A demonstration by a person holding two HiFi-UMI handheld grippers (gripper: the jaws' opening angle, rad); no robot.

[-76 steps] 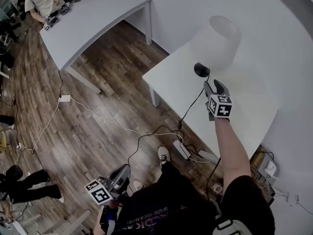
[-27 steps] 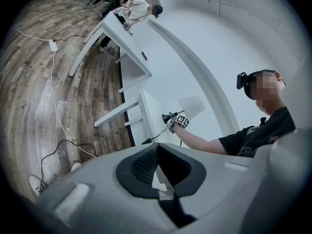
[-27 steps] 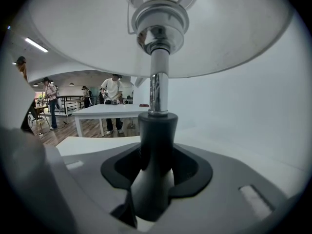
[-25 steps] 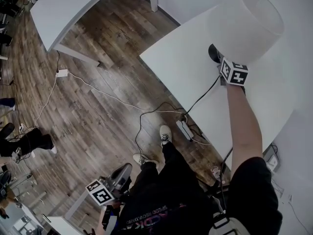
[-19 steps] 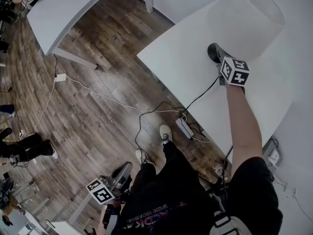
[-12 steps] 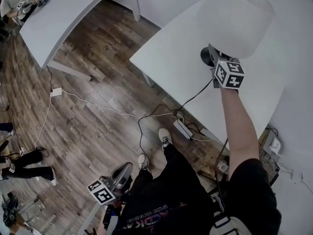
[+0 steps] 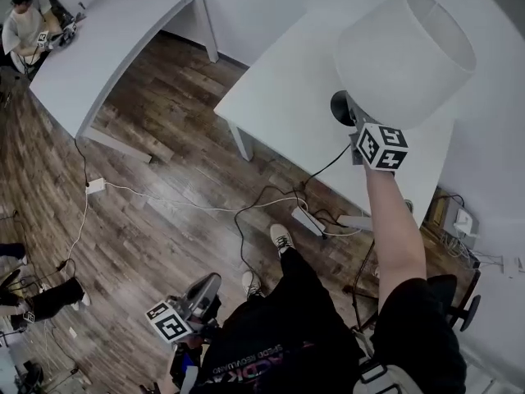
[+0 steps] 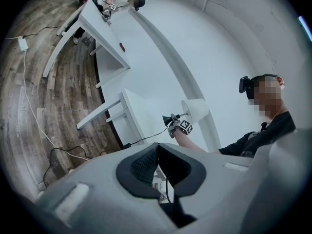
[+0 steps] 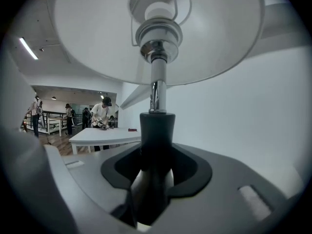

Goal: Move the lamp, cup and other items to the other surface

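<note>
Head view: R gripper (image 7: 354, 125) out over near table (image 7: 271, 97), clamped low on stem of lamp (image 7: 406, 56), just above dark base (image 7: 340, 107). White shade (image 7: 426, 31) above, open end up and to the right. Cord (image 7: 324, 167) from base over table edge, down to power strip (image 7: 307, 222) on wood floor (image 7: 164, 179). Can't tell if base touches tabletop. L gripper (image 7: 201, 294) low by own leg, well apart from lamp. Far table (image 7: 107, 39) upper left, w/ person (image 7: 20, 25) at its end.

L gripper view: jaws together, nothing between. Beyond them, lamp in R gripper beside near table, base pointing left, shade right.

R gripper view: jaws part-way apart, pressed on black sleeve (image 9: 157, 130) of lamp stem. Chrome tube (image 9: 155, 94) straight up from sleeve into underside of shade. Far table behind at left, people standing round it.
</note>
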